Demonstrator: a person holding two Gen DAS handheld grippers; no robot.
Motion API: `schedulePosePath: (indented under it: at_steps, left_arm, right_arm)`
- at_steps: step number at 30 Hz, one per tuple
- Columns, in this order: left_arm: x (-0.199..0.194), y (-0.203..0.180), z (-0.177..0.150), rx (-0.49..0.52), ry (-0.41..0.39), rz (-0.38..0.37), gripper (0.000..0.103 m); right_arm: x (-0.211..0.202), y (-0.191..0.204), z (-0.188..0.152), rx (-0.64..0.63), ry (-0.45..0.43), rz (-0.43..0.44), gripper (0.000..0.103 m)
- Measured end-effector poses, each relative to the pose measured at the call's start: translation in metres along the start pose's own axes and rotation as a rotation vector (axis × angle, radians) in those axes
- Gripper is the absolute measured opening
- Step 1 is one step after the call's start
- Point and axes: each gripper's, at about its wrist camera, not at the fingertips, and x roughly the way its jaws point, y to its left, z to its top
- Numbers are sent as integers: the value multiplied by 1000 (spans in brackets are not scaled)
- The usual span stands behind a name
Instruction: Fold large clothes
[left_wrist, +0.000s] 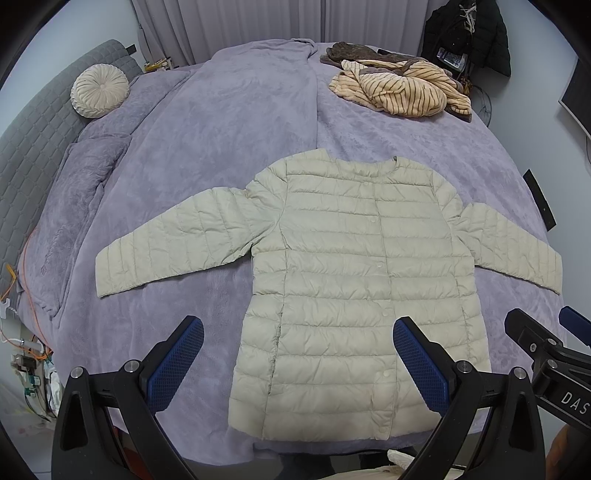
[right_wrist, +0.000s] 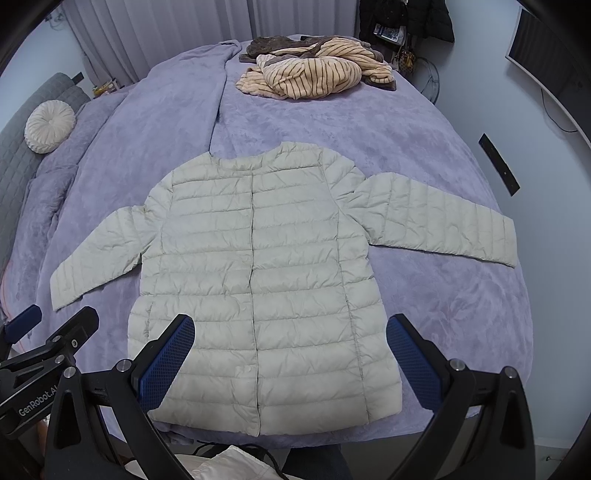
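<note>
A pale beige quilted puffer jacket (left_wrist: 351, 273) lies flat, front up and buttoned, on the purple bed cover (left_wrist: 221, 122), both sleeves spread out sideways. It also shows in the right wrist view (right_wrist: 258, 280). My left gripper (left_wrist: 299, 332) is open and empty, held above the jacket's lower left hem. My right gripper (right_wrist: 291, 328) is open and empty above the jacket's lower hem. The right gripper's body shows at the right edge of the left wrist view (left_wrist: 550, 354). The left gripper's body shows at the left edge of the right wrist view (right_wrist: 48, 350).
A heap of striped tan and brown clothes (left_wrist: 402, 85) lies at the bed's far side, also in the right wrist view (right_wrist: 314, 66). A round cream cushion (left_wrist: 99, 90) rests by the grey headboard (left_wrist: 33, 140). Dark coats (left_wrist: 465, 33) hang at the back right. Cables (left_wrist: 26, 347) lie at the left bedside.
</note>
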Motion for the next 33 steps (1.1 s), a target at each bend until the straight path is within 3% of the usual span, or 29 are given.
schedulePosePath:
  at_steps: [33]
  left_arm:
    - [13,13,5,-14,35,-13,103]
  right_arm:
    - [9,9,-5,-21,22,7,103]
